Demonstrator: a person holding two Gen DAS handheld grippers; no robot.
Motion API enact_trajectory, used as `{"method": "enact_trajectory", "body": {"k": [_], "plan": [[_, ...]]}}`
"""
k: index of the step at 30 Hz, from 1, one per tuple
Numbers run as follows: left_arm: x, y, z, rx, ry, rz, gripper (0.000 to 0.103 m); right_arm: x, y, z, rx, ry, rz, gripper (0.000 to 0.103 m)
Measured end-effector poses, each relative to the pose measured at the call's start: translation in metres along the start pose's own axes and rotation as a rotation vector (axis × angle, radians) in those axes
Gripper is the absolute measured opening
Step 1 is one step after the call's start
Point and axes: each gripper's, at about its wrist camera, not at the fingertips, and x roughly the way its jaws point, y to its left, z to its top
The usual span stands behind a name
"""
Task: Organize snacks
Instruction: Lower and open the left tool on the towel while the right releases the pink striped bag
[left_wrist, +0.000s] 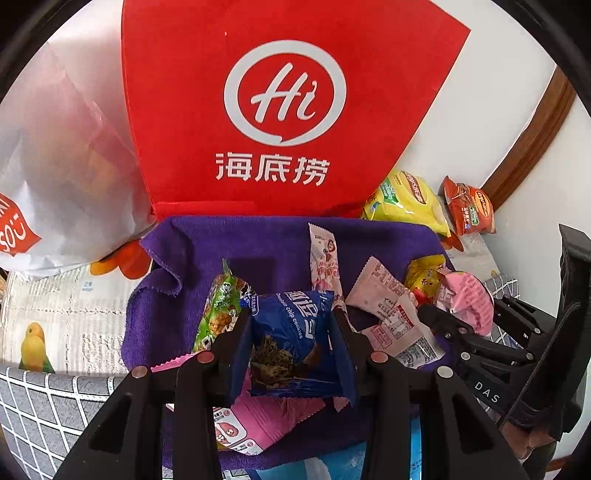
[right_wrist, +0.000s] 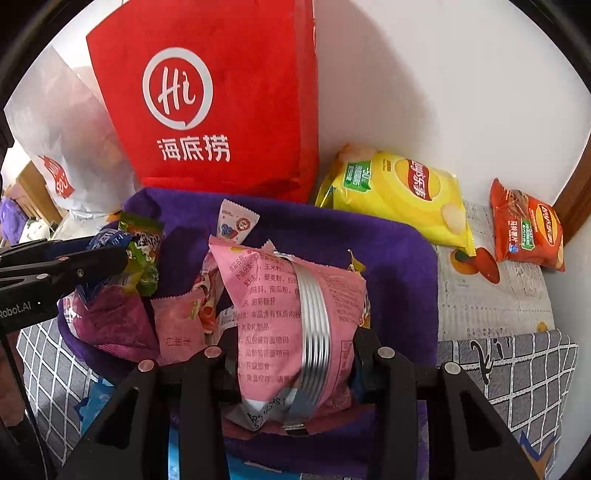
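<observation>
My left gripper (left_wrist: 290, 319) is shut on a blue chocolate chip cookie packet (left_wrist: 295, 343), held just above a purple towel (left_wrist: 207, 251) heaped with small snack packets. A green packet (left_wrist: 218, 314) leans against its left finger. In the right wrist view, my right gripper (right_wrist: 297, 332) is shut on a puffy pink packet (right_wrist: 269, 306) with a silver seam down its back, above the same purple towel (right_wrist: 399, 258). Each gripper also shows in the other's view: the right gripper (left_wrist: 443, 321) with the pink packet (left_wrist: 469, 302), and the left gripper (right_wrist: 110, 258) with the blue packet (right_wrist: 107, 240).
A red paper bag (right_wrist: 221, 110) stands behind the towel and a white bag (right_wrist: 55, 129) stands to its left. On the right by the wall lie a yellow chips bag (right_wrist: 406, 192) and an orange-red chips bag (right_wrist: 528, 229). Newspaper-print cloth and grey checked cloth cover the table.
</observation>
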Motion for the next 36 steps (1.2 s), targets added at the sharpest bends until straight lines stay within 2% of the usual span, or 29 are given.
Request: {"method": "enact_trajectory", "body": {"k": [12,17,24,26,30,34,36], "plan": [[0.003,0.001,0.000,-0.001,0.010,-0.003,0.042,0.001,0.003,0.000,-0.008,0.006,-0.023,0.044],[0.002,0.002,0.000,0.002,0.009,-0.006,0.042,0.000,0.004,0.000,-0.011,0.008,-0.014,0.052],[0.003,0.002,0.000,0.000,0.013,-0.010,0.043,-0.005,0.007,0.001,-0.022,-0.002,-0.015,0.054],[0.004,0.002,0.000,0.001,0.015,-0.010,0.044,-0.006,0.007,0.001,-0.018,-0.006,-0.012,0.059],[0.005,0.000,0.001,0.013,0.022,-0.021,0.056,-0.008,0.011,0.001,-0.033,-0.006,0.020,0.061],[-0.001,0.000,0.002,0.010,0.013,-0.026,0.068,-0.014,0.018,0.002,-0.066,-0.031,0.017,0.061],[-0.007,0.000,0.003,0.015,-0.008,-0.020,0.069,-0.021,0.016,0.003,-0.049,-0.066,0.041,0.061]]}}
